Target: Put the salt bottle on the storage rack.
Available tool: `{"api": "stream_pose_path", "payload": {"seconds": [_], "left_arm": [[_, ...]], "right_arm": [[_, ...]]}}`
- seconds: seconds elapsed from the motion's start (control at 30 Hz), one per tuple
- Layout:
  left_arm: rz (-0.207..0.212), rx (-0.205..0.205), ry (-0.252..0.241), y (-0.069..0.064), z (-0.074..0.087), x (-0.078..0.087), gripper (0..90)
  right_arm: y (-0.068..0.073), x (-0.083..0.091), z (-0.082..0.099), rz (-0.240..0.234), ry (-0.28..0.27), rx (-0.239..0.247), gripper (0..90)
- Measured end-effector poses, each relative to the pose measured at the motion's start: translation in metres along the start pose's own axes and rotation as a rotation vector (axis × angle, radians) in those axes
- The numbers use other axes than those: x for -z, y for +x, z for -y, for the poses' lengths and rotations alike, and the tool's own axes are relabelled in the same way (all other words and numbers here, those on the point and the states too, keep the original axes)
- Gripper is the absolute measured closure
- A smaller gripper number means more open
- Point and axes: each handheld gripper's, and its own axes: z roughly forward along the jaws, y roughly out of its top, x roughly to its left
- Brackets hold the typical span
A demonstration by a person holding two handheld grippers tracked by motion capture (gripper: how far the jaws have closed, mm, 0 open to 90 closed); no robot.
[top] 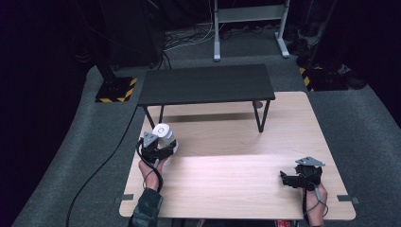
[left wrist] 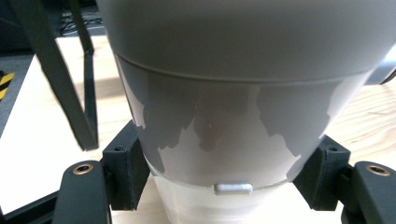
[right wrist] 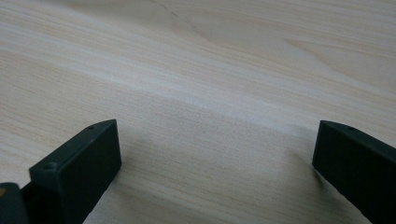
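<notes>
A white and grey cup-like container [top: 164,134] is at the table's left side, held in my left gripper [top: 158,145]. In the left gripper view the container [left wrist: 233,107] looms large, its lower body clamped between the two black jaws, with a small white tab [left wrist: 233,188] at its base. My right gripper [top: 295,176] rests low near the table's right front, and the right gripper view shows its jaws spread wide over bare wood with nothing between them.
A low black shelf [top: 206,83] on thin legs stands across the back of the wooden table [top: 236,189]. One shelf leg [left wrist: 58,84] rises close on the left in the left gripper view. Dark floor, cables and stands surround the table.
</notes>
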Motion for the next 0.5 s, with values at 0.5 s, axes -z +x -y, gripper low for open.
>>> {"api": "stream_pose_path", "payload": {"seconds": [0.5], "left_arm": [[0.048,-0.025,-0.025,-0.016,-0.037,0.004,29.9]], "right_arm": [[0.000,0.000,0.000,-0.002,0.000,0.002,0.0]]}}
